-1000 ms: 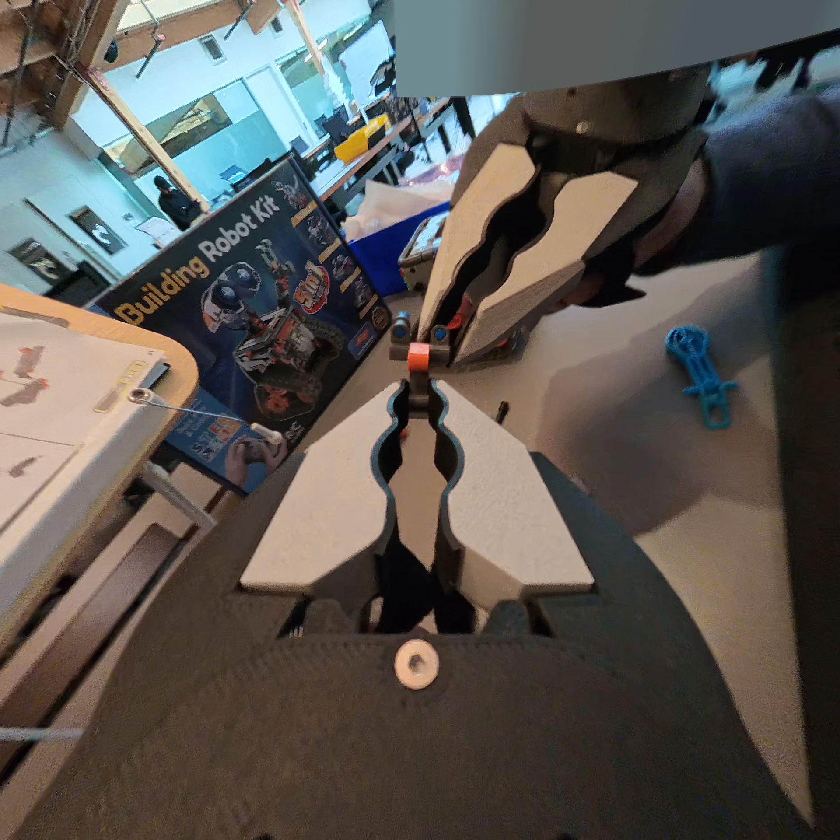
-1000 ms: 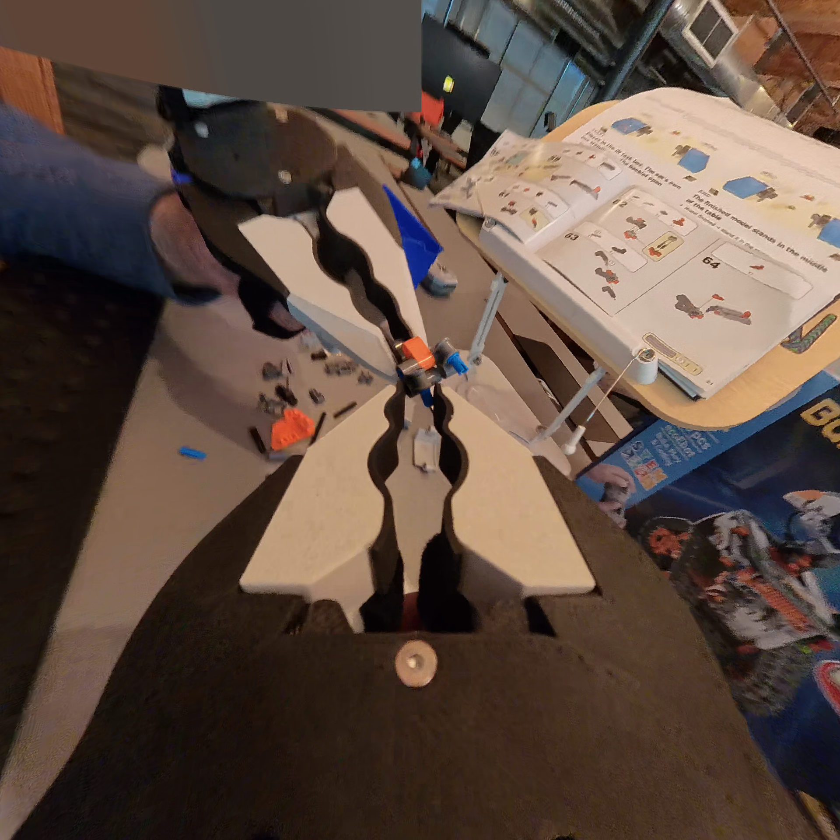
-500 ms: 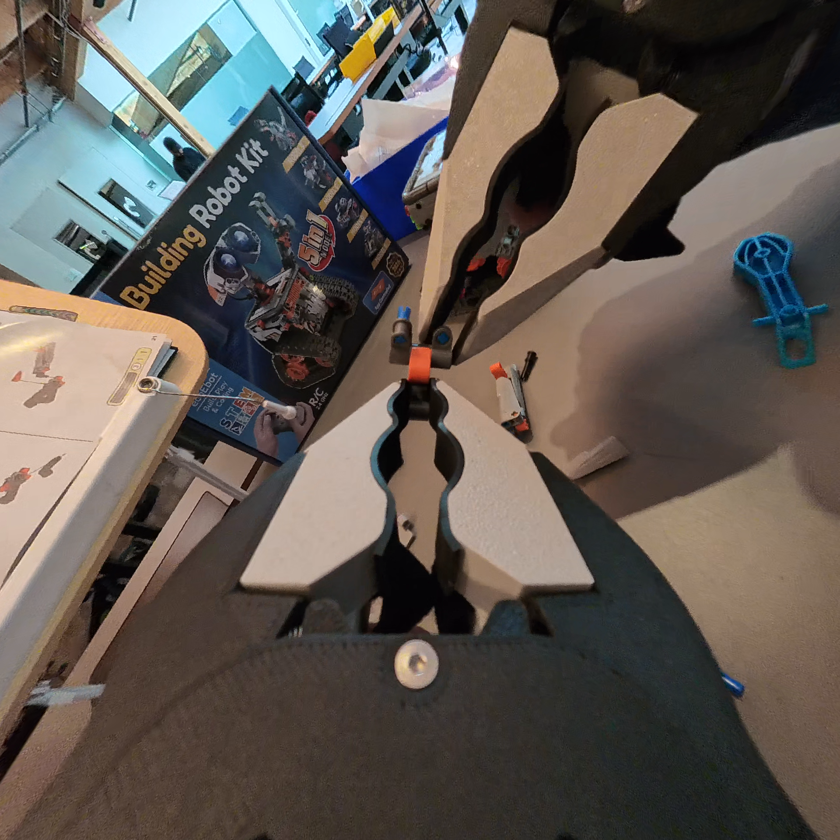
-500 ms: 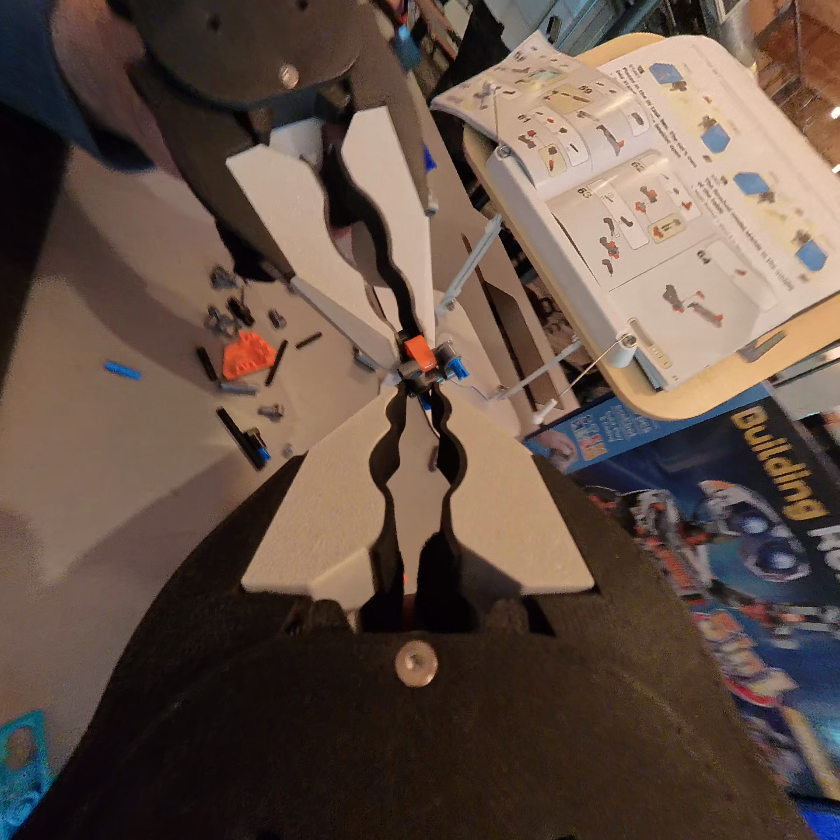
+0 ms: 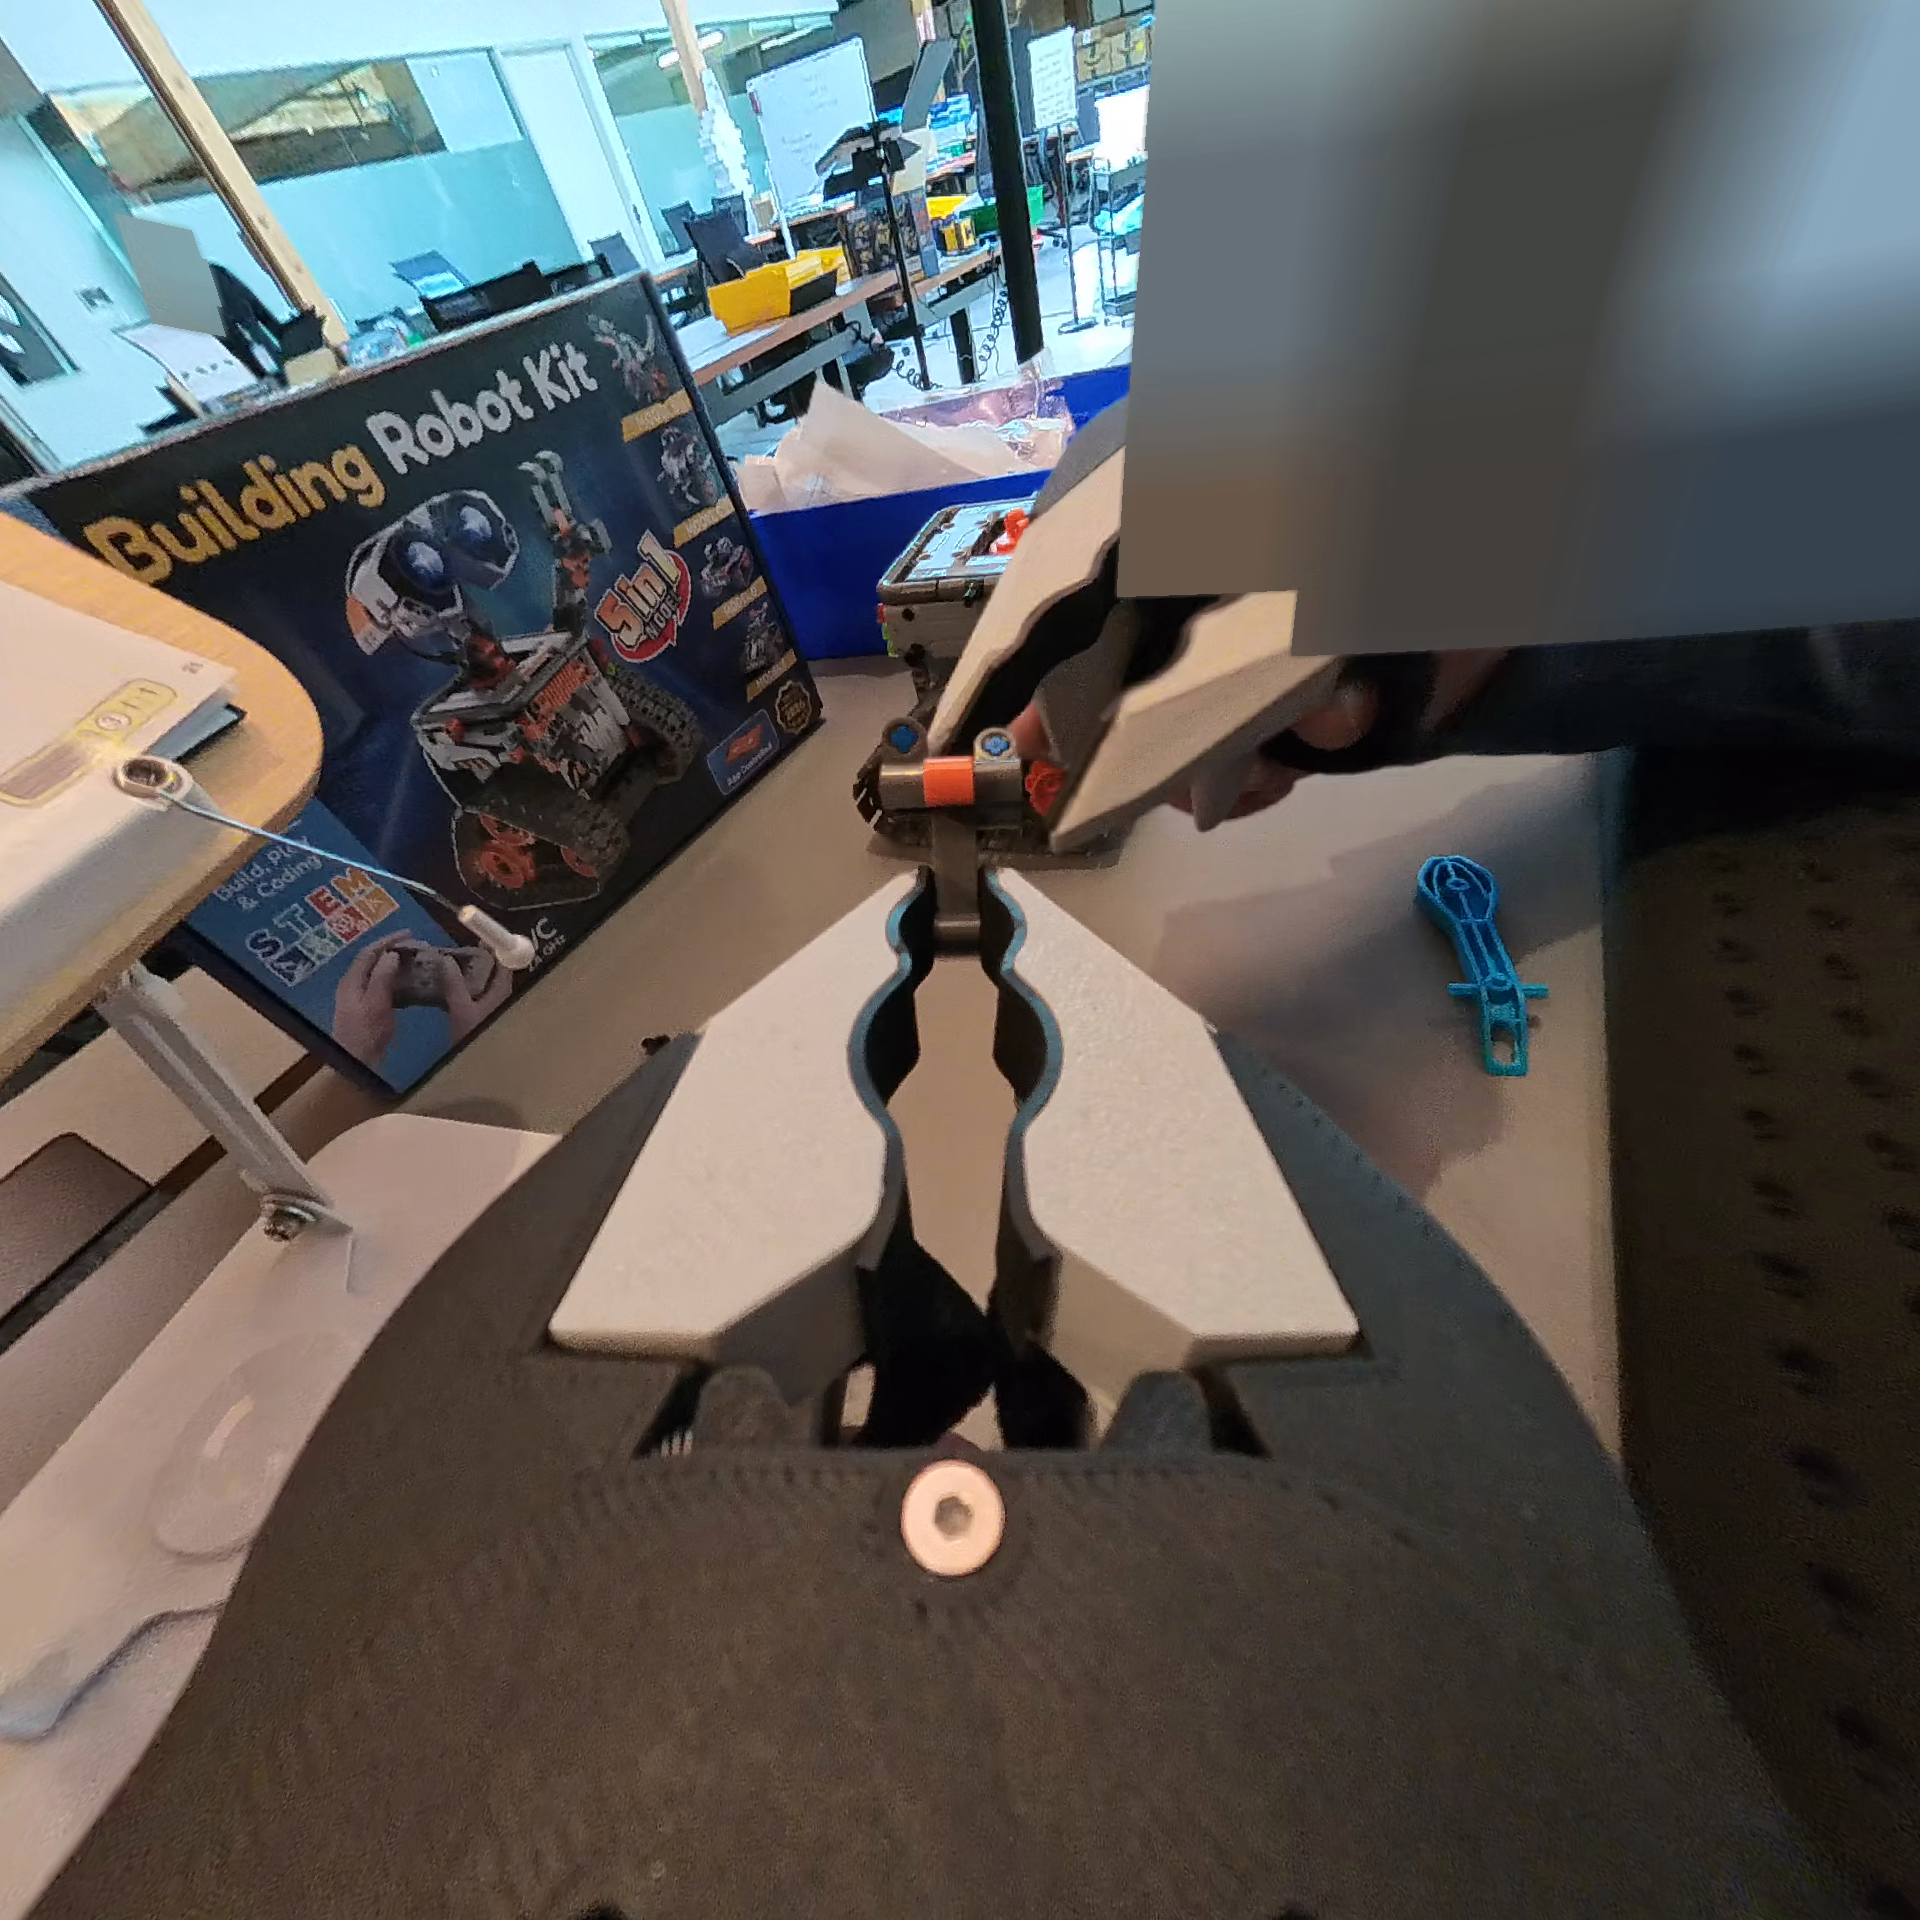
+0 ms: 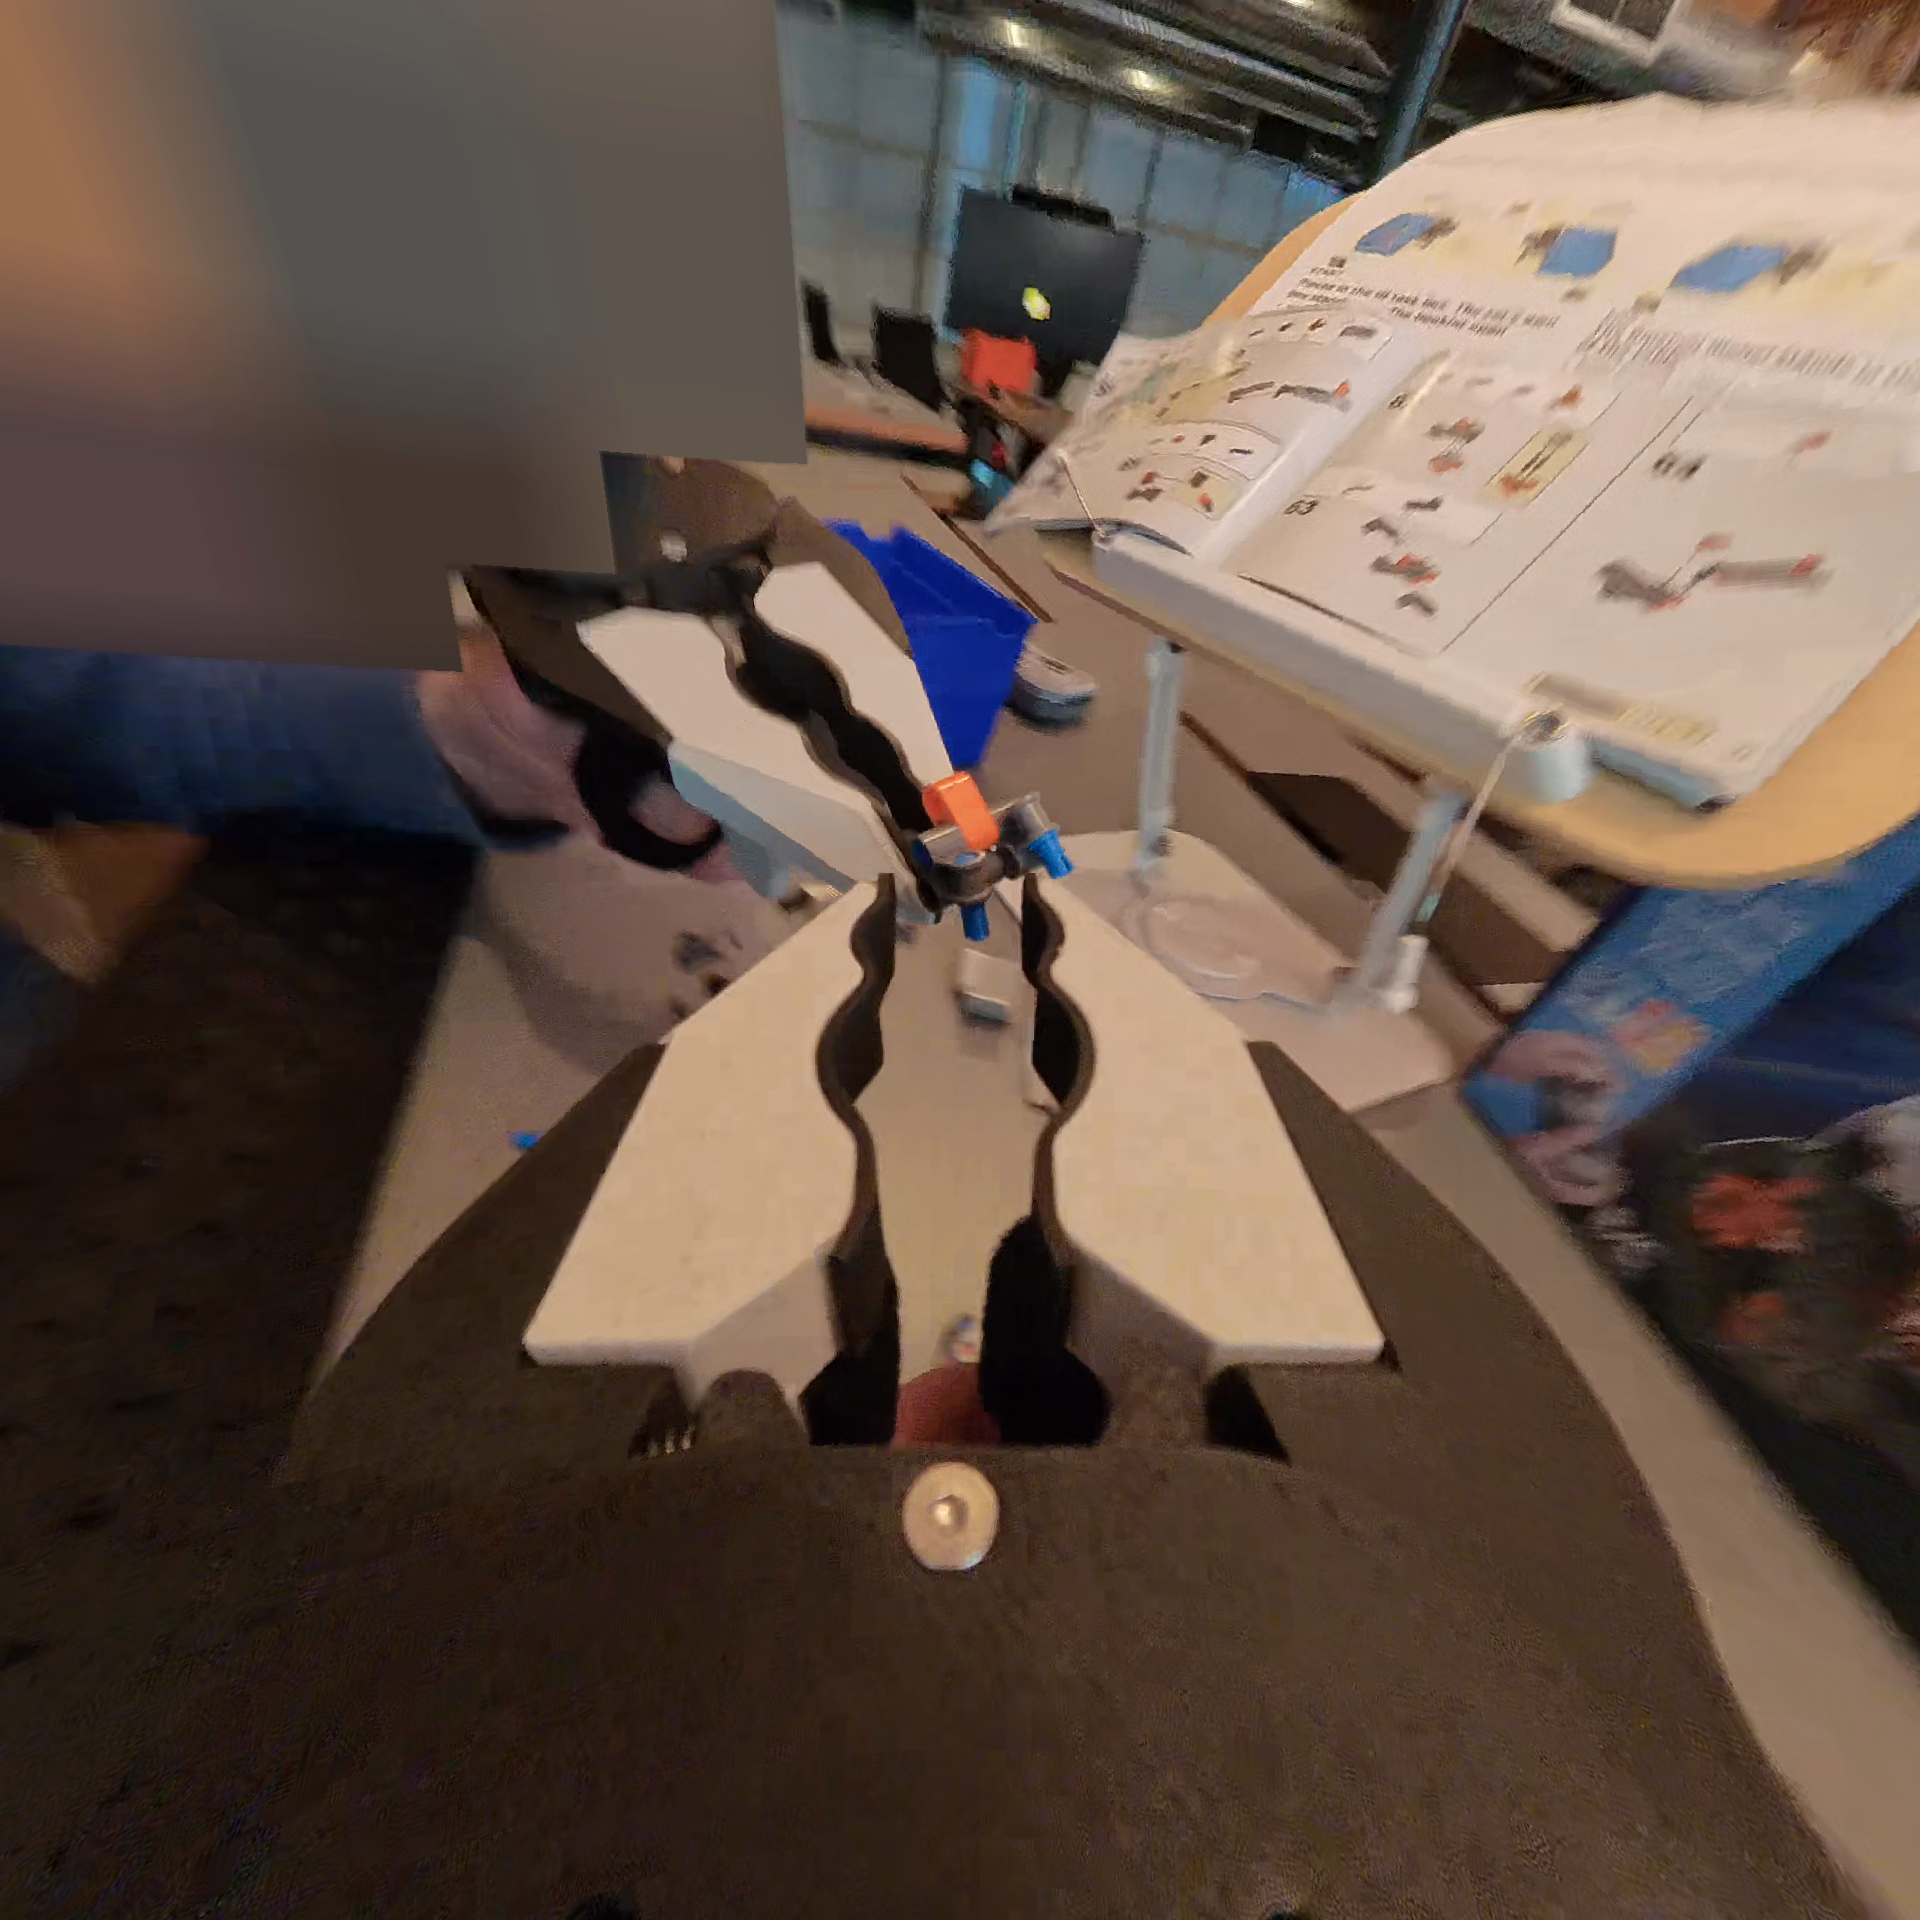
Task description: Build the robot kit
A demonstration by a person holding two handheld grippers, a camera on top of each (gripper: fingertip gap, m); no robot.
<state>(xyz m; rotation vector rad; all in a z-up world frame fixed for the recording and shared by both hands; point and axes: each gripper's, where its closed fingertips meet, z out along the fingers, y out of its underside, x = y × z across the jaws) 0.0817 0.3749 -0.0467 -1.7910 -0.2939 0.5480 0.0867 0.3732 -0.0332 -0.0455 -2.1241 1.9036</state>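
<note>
Left wrist view: brick assembly [image 5: 951, 805] between hand-held gripper [image 5: 956, 914] tips

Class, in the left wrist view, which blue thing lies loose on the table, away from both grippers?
The light-blue tool, flat on the table. The blue pins sit in the assembly clamped by the left gripper; the blue bin stands behind.

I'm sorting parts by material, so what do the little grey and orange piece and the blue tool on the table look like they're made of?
Grey and orange piece: looks like moulded plastic, smooth, solid colours, with blue pins. Blue tool: likely plastic too, uniformly bright blue with thin open ribs; the finish is too small to judge.
</note>
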